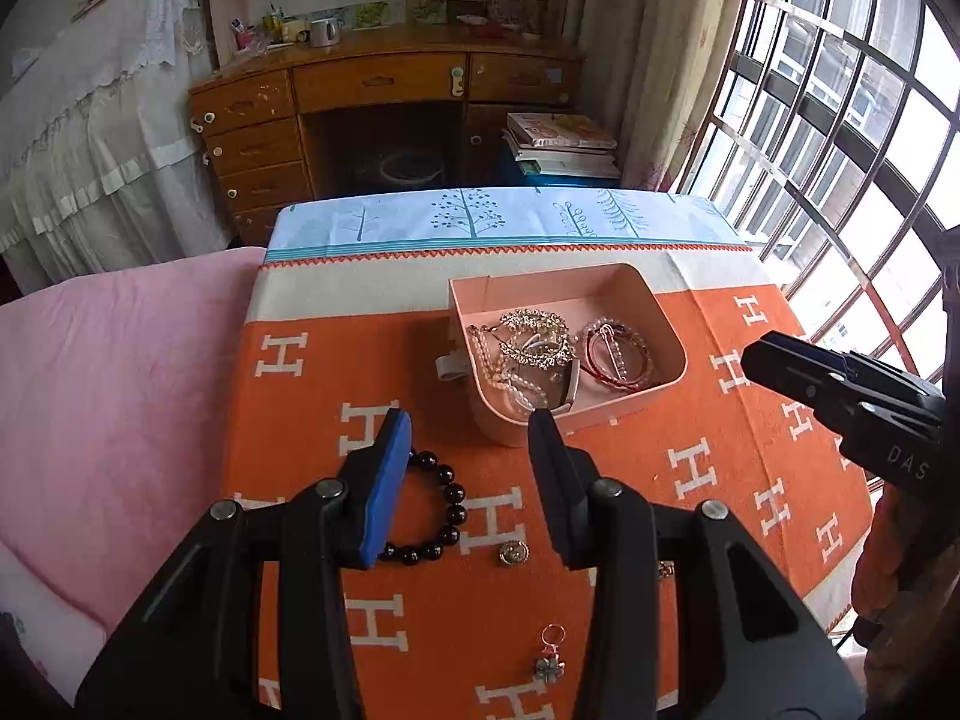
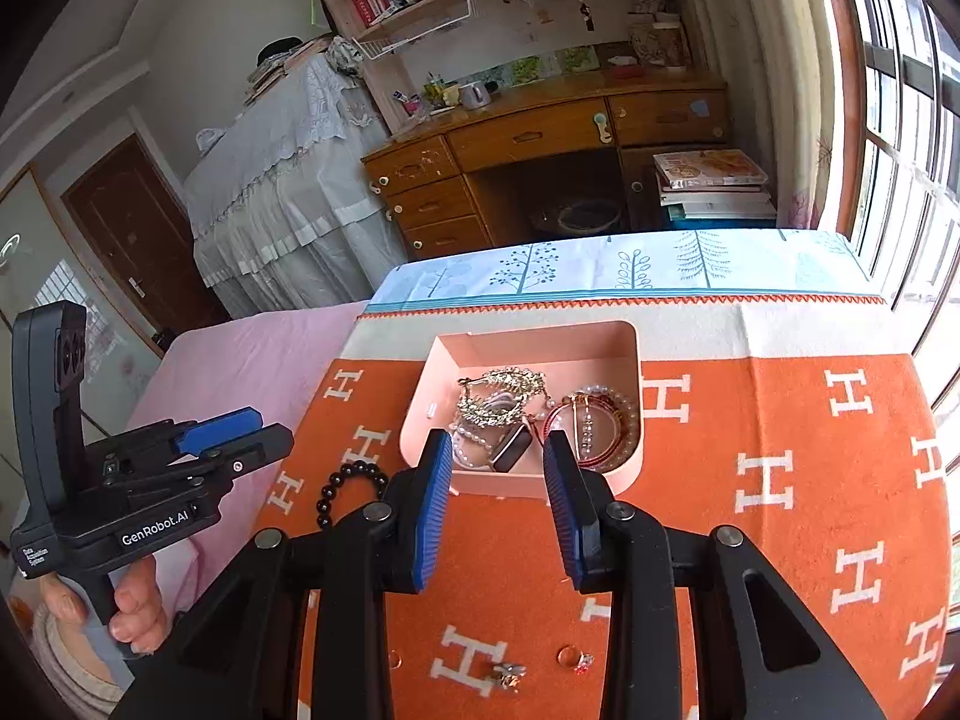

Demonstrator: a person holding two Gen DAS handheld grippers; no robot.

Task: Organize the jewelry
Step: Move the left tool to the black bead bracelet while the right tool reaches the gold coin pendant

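A pink jewelry box (image 1: 636, 294) (image 2: 624, 468) stands open on the orange blanket and holds pearl strands, a sparkly hairpiece (image 1: 534, 330), red bangles (image 1: 612, 354) and a watch (image 2: 513, 447). A black bead bracelet (image 1: 444, 504) (image 2: 351, 483) lies left of the box. My left gripper (image 1: 471, 438) is open and empty above the bracelet. My right gripper (image 2: 498, 462) is open and empty just before the box's near edge. A round gold brooch (image 1: 513, 553), a ring with a clover charm (image 1: 551, 654) and small rings (image 2: 510, 673) (image 2: 581, 660) lie on the blanket nearer me.
The orange blanket with white H marks (image 1: 750, 468) covers a table. A pink sheet (image 1: 120, 372) lies to the left. A wooden desk (image 1: 384, 114), a book stack (image 1: 561, 144) and a barred window (image 1: 840, 138) are beyond.
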